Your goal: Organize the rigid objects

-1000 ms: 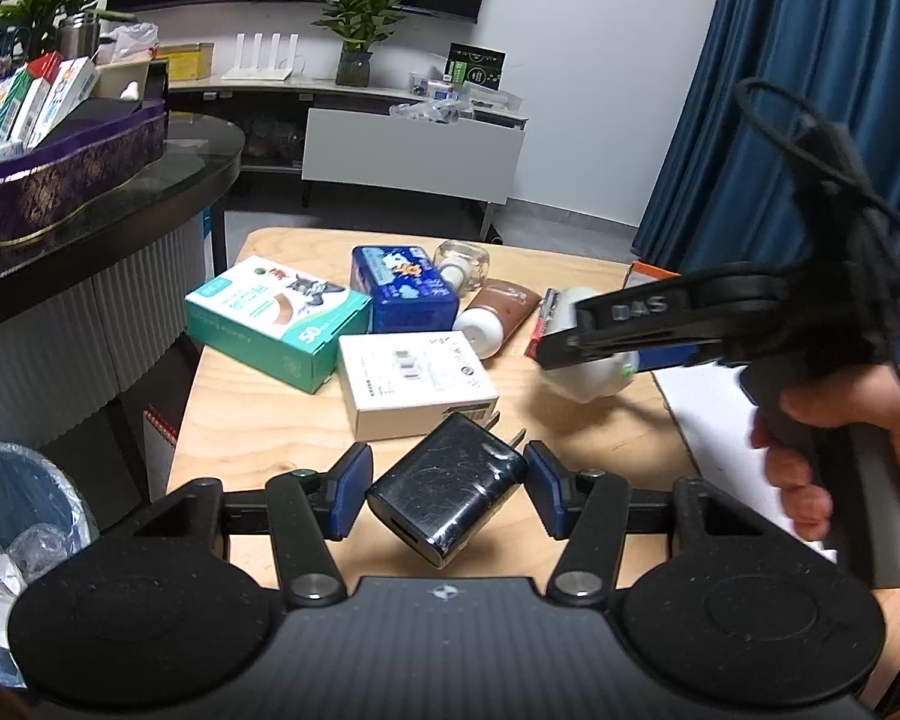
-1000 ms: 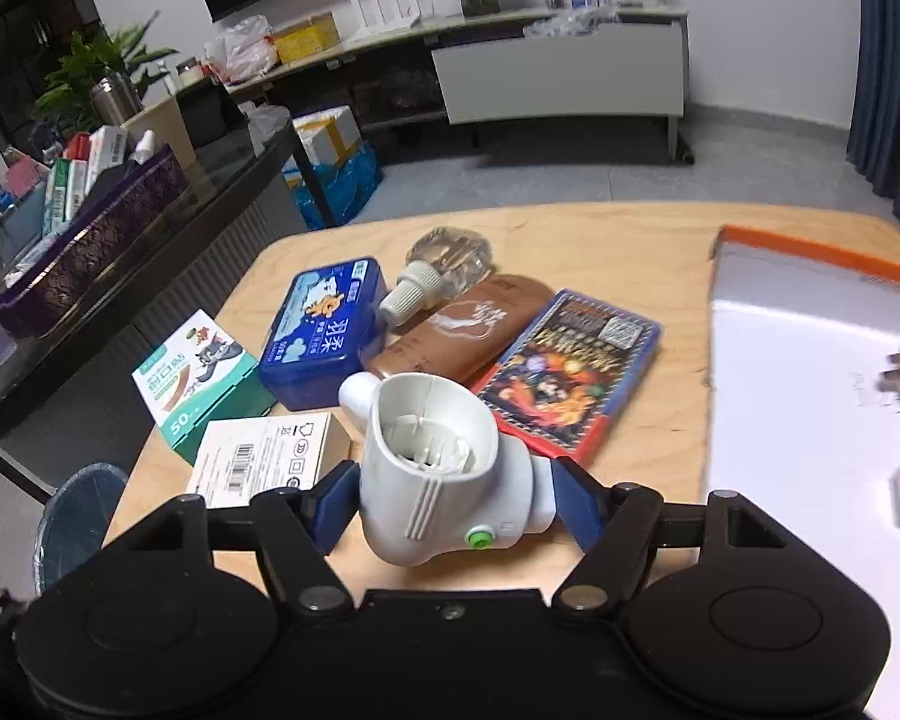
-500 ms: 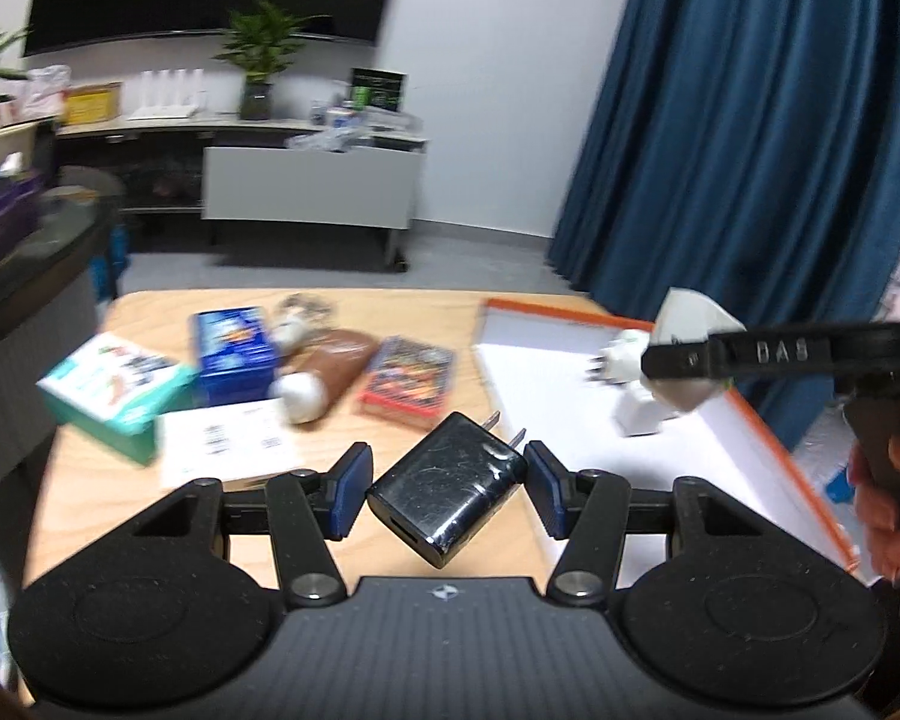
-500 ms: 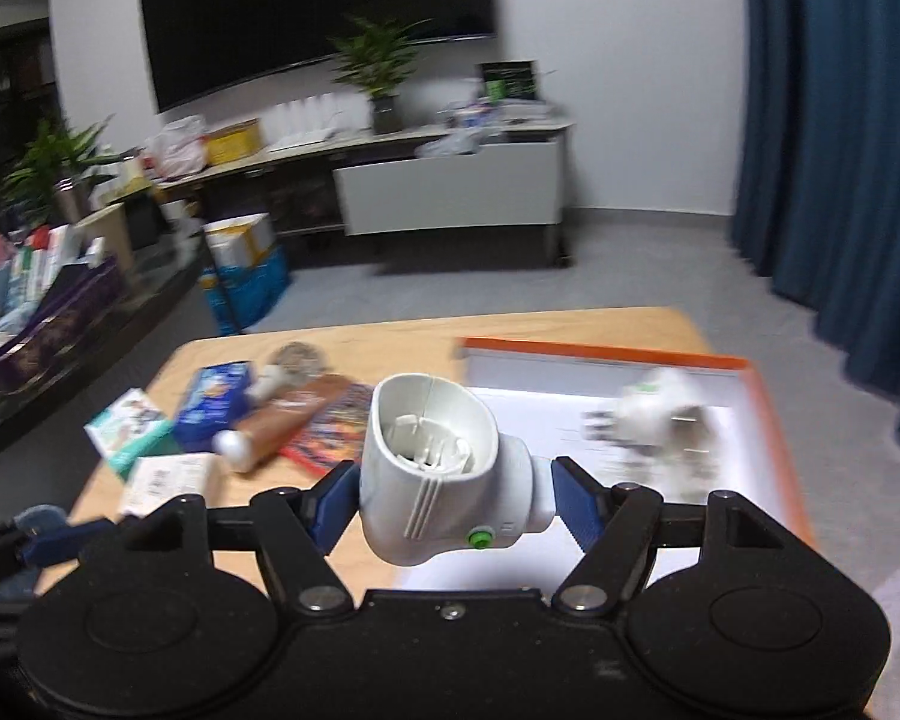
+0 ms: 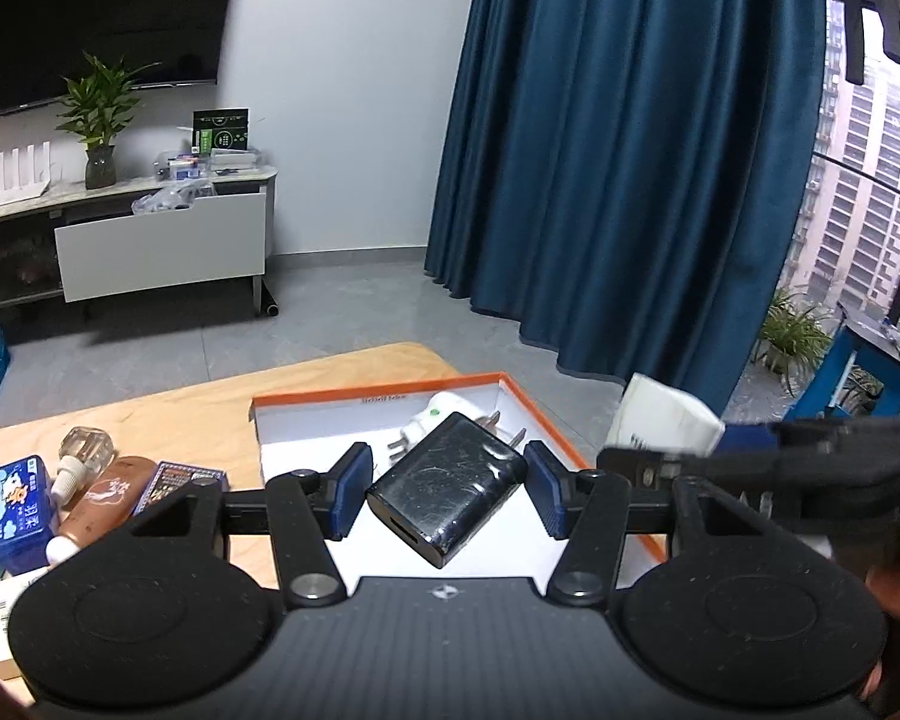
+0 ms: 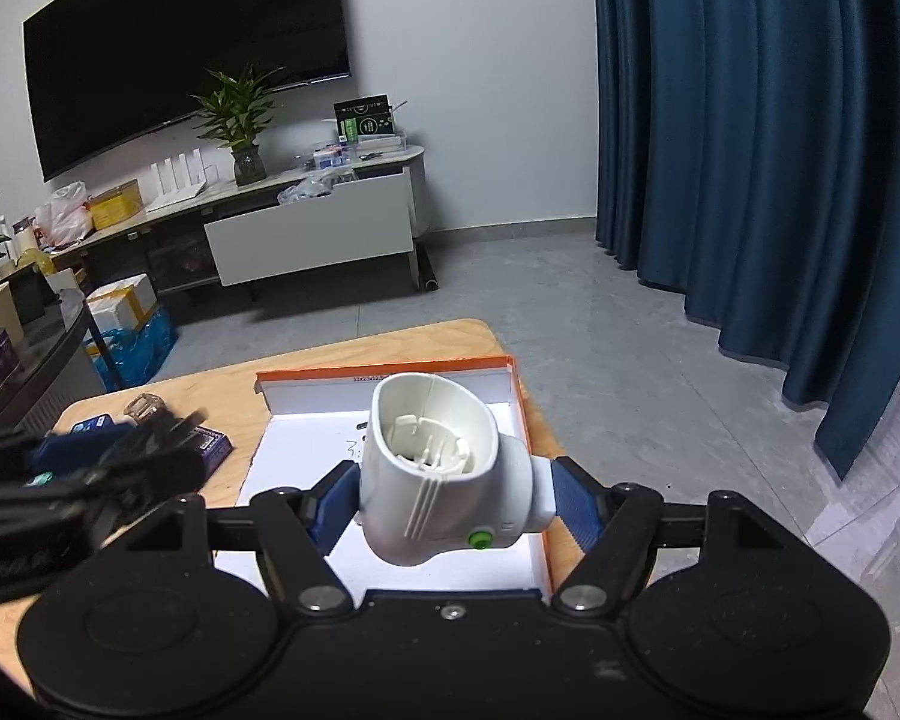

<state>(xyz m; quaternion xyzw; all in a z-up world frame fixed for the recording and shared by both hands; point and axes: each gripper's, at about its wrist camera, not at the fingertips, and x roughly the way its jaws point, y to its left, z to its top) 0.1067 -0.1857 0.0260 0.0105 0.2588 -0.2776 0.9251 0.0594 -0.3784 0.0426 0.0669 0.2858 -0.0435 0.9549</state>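
Now both loads hang over the orange-rimmed box (image 5: 378,399), the left gripper (image 5: 444,489) clamped on a black charger (image 5: 447,495) and the right gripper (image 6: 450,501) on a white plug-in device (image 6: 435,468), so next each should, I think, go down and let go beside the white plug (image 5: 435,423).

Left gripper (image 5: 446,492), right gripper (image 6: 453,501): jaws clamped, loaded.

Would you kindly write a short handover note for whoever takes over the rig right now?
Left hand-held gripper: shut on the black charger, above the orange-rimmed box.
Right hand-held gripper: shut on the white plug-in device, also over the box.
Done: one white plug lies in the box.
Left: set both held items in, then fetch the blue tin, brown tube, glass bottle and card pack from the wooden table.
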